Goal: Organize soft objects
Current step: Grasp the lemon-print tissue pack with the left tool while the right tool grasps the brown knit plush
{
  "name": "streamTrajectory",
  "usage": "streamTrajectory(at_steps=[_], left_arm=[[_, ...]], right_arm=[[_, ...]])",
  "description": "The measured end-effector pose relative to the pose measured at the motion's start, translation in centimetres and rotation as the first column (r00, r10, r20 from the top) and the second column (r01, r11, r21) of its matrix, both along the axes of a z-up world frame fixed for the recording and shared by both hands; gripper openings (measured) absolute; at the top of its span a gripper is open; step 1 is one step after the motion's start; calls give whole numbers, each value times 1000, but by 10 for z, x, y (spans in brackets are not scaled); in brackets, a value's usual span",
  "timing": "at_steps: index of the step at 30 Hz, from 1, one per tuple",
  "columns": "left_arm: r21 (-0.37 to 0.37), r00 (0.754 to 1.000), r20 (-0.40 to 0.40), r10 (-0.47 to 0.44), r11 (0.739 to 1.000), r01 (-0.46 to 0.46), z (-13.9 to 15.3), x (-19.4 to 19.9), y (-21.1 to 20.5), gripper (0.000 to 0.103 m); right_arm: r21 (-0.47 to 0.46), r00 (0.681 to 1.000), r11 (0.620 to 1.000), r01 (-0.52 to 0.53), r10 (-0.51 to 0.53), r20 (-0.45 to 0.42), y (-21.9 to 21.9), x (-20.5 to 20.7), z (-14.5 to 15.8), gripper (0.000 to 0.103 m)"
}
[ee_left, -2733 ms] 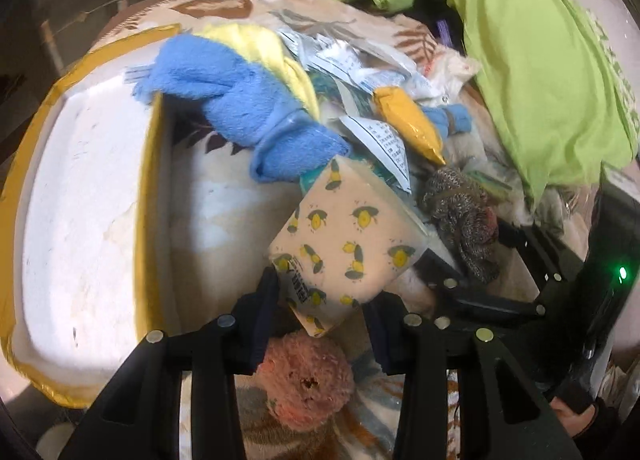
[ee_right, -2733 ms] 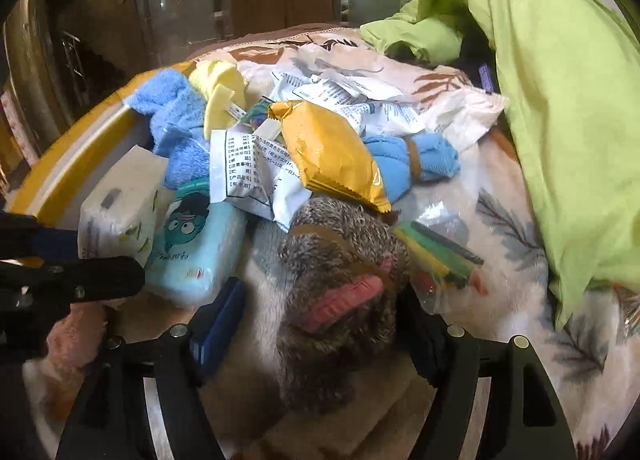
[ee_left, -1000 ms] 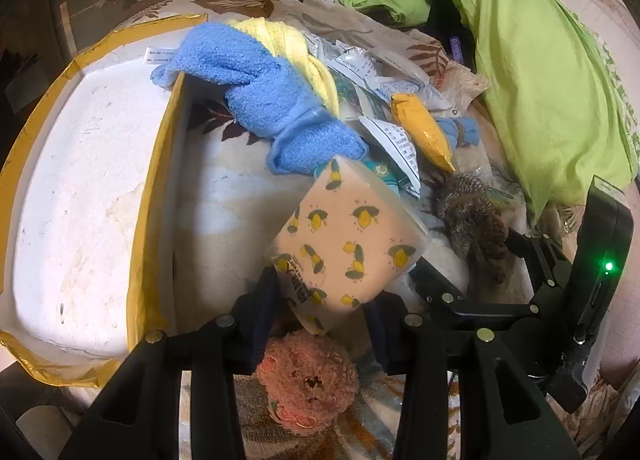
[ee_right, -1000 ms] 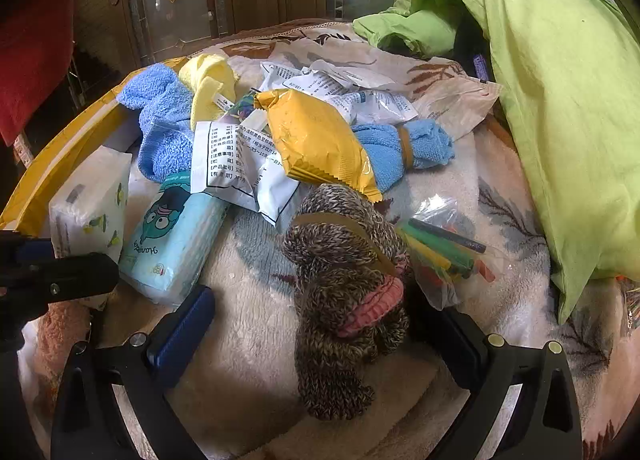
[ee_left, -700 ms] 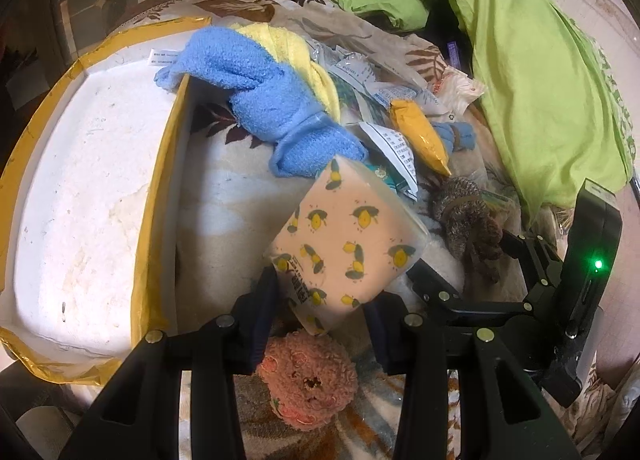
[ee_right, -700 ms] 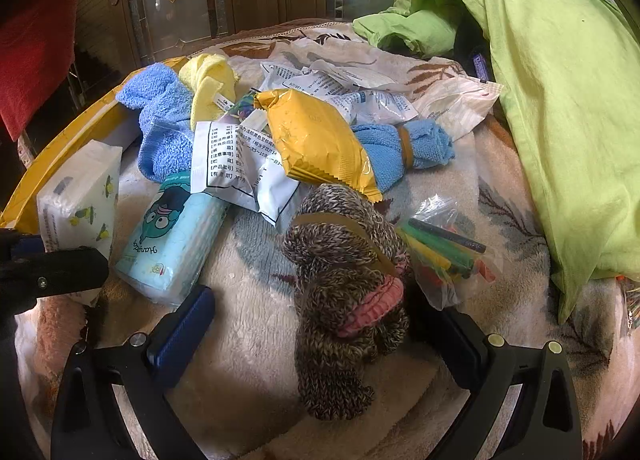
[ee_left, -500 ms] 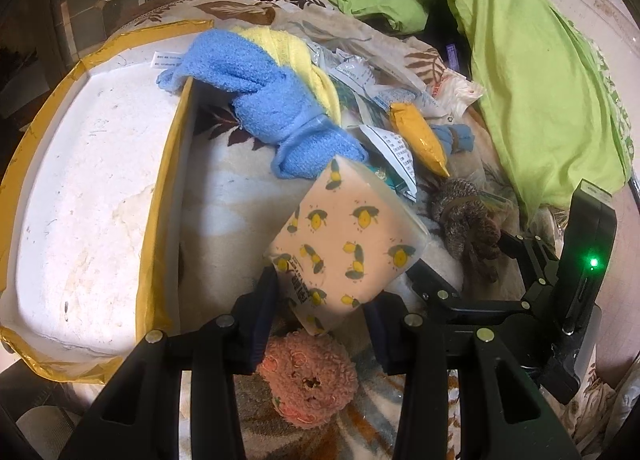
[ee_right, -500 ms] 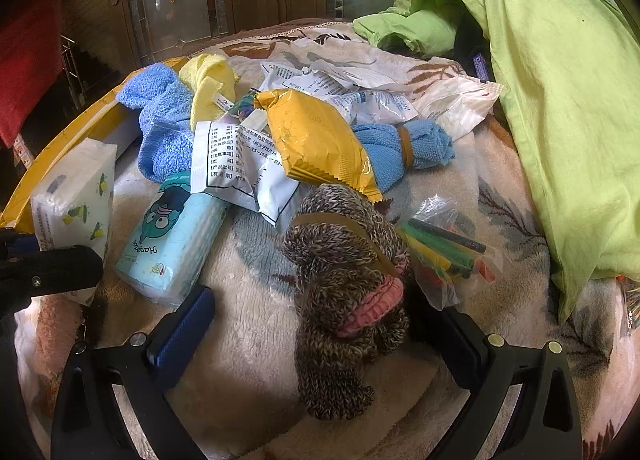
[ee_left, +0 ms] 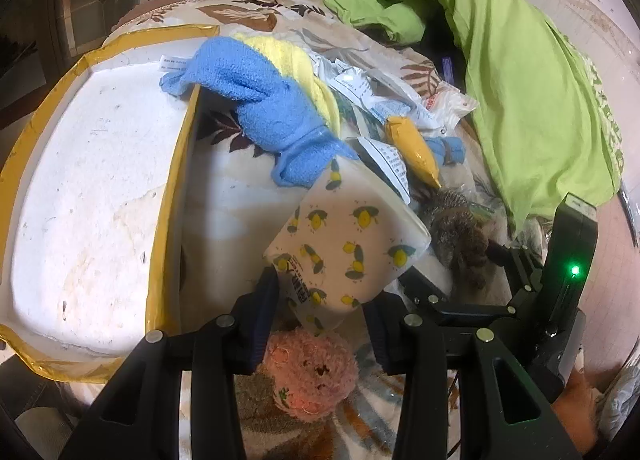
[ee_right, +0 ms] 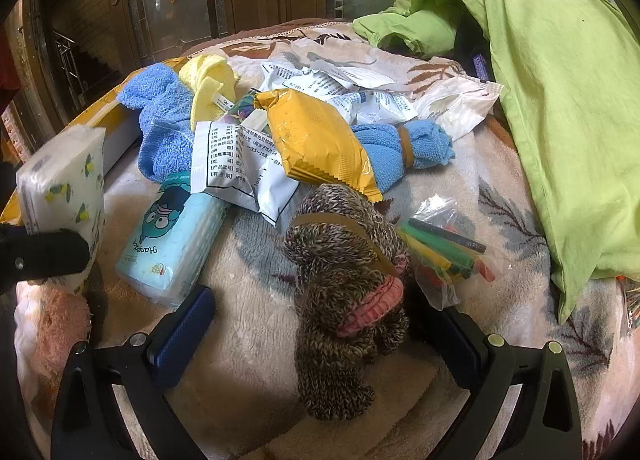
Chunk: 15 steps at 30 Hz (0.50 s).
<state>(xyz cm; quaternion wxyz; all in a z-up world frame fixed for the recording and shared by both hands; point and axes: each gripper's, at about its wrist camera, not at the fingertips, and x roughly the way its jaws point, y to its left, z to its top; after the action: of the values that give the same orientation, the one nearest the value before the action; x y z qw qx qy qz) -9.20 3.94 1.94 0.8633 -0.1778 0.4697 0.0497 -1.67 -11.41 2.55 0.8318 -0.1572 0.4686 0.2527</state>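
A pale blue tissue pack (ee_right: 172, 244) printed with a cartoon face is showing a script brand word too small to read; the white sachet (ee_right: 236, 163) beside it is carrying dense print, also illegible. The left gripper (ee_left: 320, 300) is clamping a lemon-print tissue pack (ee_left: 344, 248) partway closed, holding it above the blanket (ee_left: 224, 219) beside the foam box (ee_left: 92, 195). The right gripper (ee_right: 320, 324) is standing wide open around a knitted sock bundle (ee_right: 344, 300), pads clear of it.
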Motion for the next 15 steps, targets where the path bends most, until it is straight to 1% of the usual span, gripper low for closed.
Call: streamTrajectory(at_steps=[2,3,5,7,11,12,13,14,15], left_arm=[[24,1000,-9,-1,1000,1,-1,1,-2,41],[34,1000,-15,-5,999,6,-3,1,-4,41],[55,1000,-23,-9,998,10,-4,2,-6,41],[42,1000,-25,-7,999,8,-4,1,-4,41],[34,1000,-25,-4,999,4,-5,1,-3,41],[30,1000,-23,-3,1000,4,-5,2,-3,41],[22,1000,-20,-1,1000,2,-4,1,-2,41],[14,1000,-15,2,1000,-2,-4,0,-1,41],[1,1000,-10,5,1000,-5,-3,-1,1,41]], right_arm=[[0,1000,1000,0,0,2,1,1,0,102],[87,1000,996,-18,16,26,-4,-2,-3,102],[68,999,998,-17,14,43,-3,-6,-8,102],[42,998,999,-15,12,54,1,-10,-10,102],[101,999,995,-14,10,39,-8,-14,-16,102],[129,999,991,-20,14,51,-9,-15,-16,102],[135,998,991,-24,15,63,-8,-17,-17,102],[101,997,995,-24,16,77,-3,-20,-18,102],[129,994,991,-37,24,102,-3,-23,-14,102]])
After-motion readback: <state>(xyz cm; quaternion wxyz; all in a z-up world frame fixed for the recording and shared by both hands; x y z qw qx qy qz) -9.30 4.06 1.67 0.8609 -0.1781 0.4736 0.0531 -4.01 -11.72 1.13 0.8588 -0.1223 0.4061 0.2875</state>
